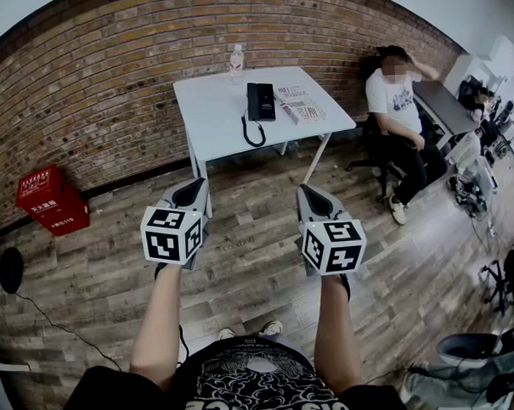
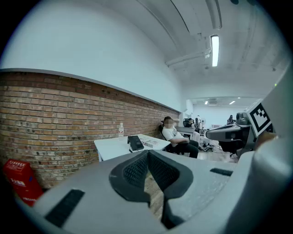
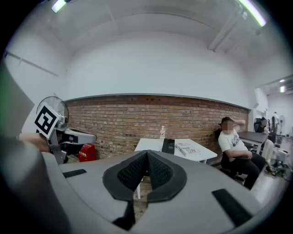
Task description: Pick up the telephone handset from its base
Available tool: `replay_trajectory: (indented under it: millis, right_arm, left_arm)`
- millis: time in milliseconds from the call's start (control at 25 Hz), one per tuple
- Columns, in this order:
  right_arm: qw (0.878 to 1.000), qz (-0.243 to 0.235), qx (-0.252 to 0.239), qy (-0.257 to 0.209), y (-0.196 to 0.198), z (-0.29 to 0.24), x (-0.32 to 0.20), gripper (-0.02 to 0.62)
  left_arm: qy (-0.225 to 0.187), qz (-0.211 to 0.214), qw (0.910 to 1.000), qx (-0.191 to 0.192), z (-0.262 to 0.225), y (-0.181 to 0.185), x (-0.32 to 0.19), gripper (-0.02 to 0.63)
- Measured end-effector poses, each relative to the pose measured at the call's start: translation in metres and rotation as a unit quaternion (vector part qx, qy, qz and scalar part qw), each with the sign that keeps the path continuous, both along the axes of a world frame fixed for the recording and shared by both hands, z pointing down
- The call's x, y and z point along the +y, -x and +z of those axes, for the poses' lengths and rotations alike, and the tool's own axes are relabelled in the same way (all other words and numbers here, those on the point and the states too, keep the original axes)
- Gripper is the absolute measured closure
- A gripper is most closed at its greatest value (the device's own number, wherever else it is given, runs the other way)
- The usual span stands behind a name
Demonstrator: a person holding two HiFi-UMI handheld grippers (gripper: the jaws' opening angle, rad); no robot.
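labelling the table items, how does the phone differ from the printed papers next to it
The telephone is black; the printed papers are white with red print. A black cord loops from the telephone over the front edge of the table; the papers have nothing attached. In the head view the telephone lies left of the papers. Both lie flat on the white table.

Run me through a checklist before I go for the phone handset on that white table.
1. Telephone lies on the white table: ok.
2. Handset seated on its base: cannot tell, too small to make out.
3. Left claw empty: ok, though shut.
4. Right claw open for grasping: not ok, shut.
5. Telephone within reach: not ok, the table stands far ahead.
6. Cord clear of the booklet: ok.
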State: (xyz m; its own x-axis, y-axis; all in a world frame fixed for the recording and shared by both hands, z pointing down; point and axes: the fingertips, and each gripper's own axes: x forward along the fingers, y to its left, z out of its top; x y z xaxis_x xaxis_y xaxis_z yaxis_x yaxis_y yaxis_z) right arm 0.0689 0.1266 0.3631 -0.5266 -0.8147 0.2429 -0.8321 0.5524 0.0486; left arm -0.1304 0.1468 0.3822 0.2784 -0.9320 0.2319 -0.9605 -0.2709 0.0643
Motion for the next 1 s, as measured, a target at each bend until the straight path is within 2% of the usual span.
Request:
replay_trajectory:
  millis: [560,800,1000]
  right_arm:
    - [1.000,0.006,-0.001,0.012,0.016,0.014,-0.013,0.595]
    - [1.000,-0.001,-0.008,0.019,0.019,0.027,-0.044,0.595]
    - [0.999,-0.006,-0.010,0.033,0.014,0.041,-0.091,0.595]
  left_arm:
    - [0.003,0.008,0.9999,0.014,0.009,0.012,-0.020,0.598]
    - [0.005,0.016,0.9998,0.009,0.017,0.005,-0.052,0.598]
    - [0.009,0.015,0.9998,0.008,0.024,-0.002,-0.098,0.597]
